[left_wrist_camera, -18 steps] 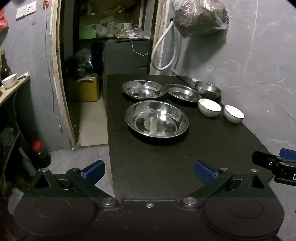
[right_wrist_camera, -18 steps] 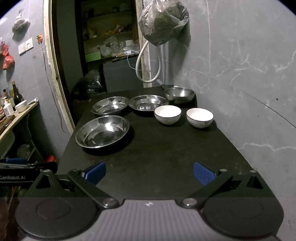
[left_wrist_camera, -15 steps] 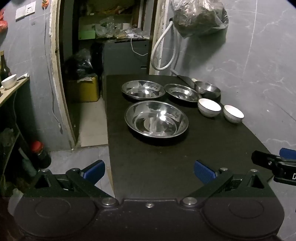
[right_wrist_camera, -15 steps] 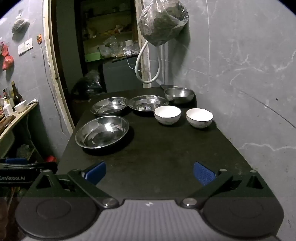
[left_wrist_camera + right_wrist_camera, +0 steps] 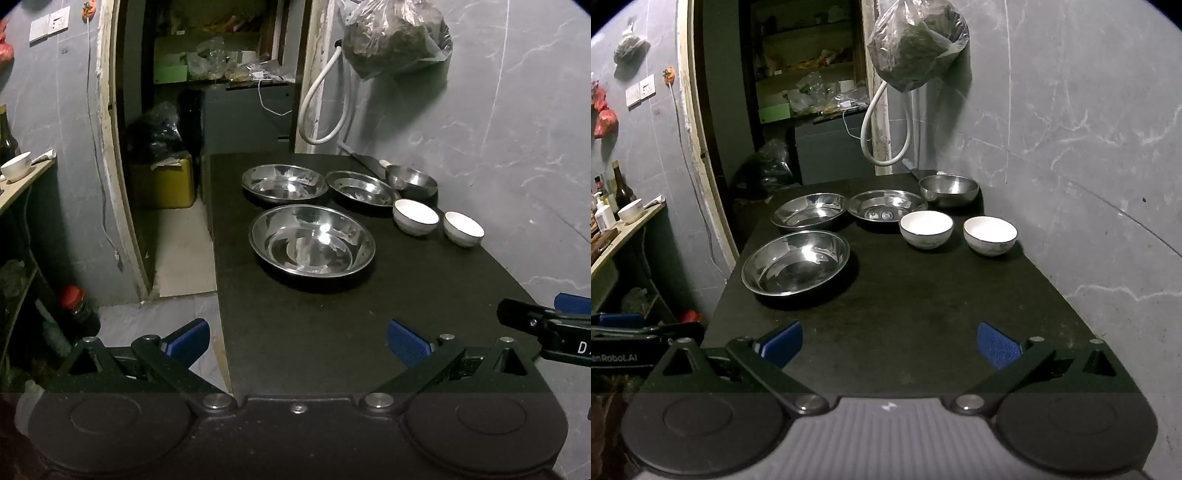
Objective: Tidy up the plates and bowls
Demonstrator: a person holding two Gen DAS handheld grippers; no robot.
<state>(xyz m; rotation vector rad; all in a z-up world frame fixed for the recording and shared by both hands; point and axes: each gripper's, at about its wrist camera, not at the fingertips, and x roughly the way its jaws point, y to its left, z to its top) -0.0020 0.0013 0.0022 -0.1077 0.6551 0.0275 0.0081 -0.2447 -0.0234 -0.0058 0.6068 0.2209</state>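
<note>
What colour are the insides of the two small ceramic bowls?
White inside both small ceramic bowls, with dark rims; clearest in the right wrist view.

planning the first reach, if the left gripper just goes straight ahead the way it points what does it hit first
Probably the large steel plate, the nearest dish ahead of the open left gripper; only bare black table lies between. Its height above the table is unclear.

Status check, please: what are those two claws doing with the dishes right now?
Left gripper open, empty. Right gripper open, empty. Steel plates, white bowls untouched on table. Nothing blocking.
</note>
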